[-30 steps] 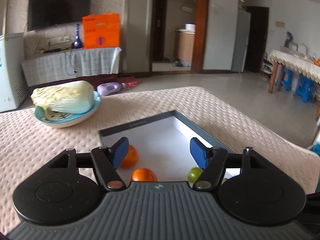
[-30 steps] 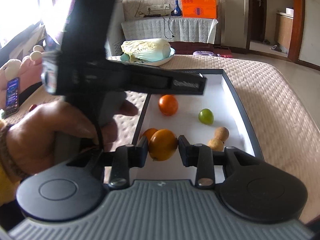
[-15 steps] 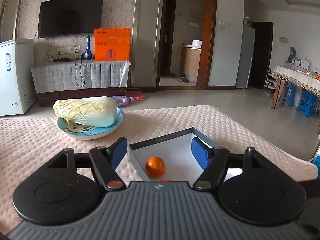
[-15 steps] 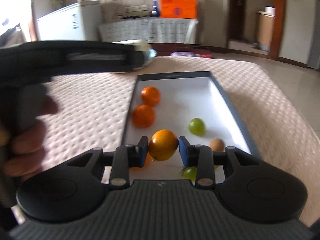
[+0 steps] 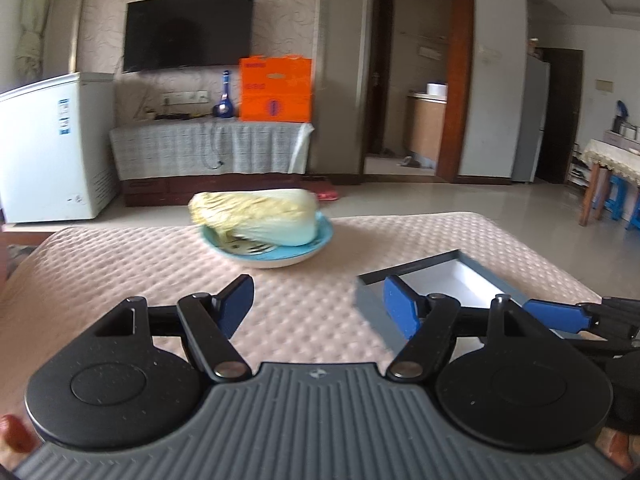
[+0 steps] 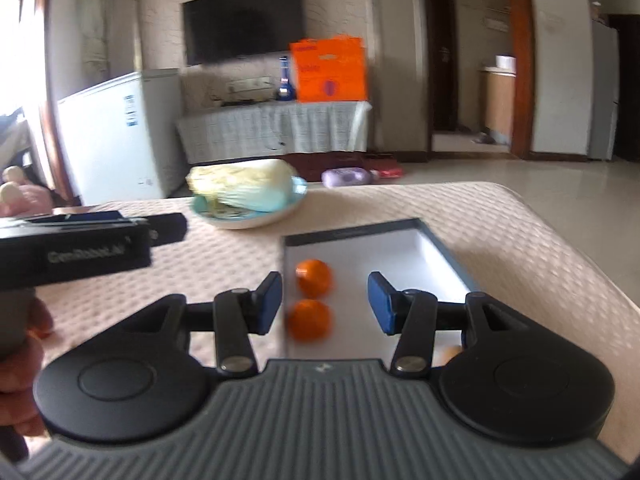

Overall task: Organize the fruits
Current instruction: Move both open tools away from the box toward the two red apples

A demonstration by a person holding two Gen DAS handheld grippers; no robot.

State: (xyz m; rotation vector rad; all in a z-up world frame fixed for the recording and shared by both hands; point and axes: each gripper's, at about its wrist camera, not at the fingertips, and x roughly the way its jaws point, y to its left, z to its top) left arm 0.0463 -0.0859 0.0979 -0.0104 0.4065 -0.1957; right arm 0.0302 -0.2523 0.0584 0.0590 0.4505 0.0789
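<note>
A shallow white tray with a dark rim (image 6: 436, 236) lies on the quilted beige table. Two oranges lie in it near its left wall, one farther (image 6: 315, 278) and one nearer (image 6: 310, 319). My right gripper (image 6: 325, 303) is open and empty, above the tray's near left part. A brownish fruit (image 6: 451, 354) peeks out beside its right finger. My left gripper (image 5: 318, 307) is open and empty over the table, left of the tray's far corner (image 5: 448, 276). The right gripper's blue fingertips (image 5: 556, 317) show at the right edge of the left wrist view.
A blue plate with a napa cabbage (image 5: 256, 216) stands at the table's far middle; it also shows in the right wrist view (image 6: 244, 190). The left gripper's black body (image 6: 80, 246) and the hand holding it fill the left side of the right wrist view.
My right gripper has opened and no longer holds the orange it held before. It has lifted and tilted up. My left gripper has swung left, away from the tray.
</note>
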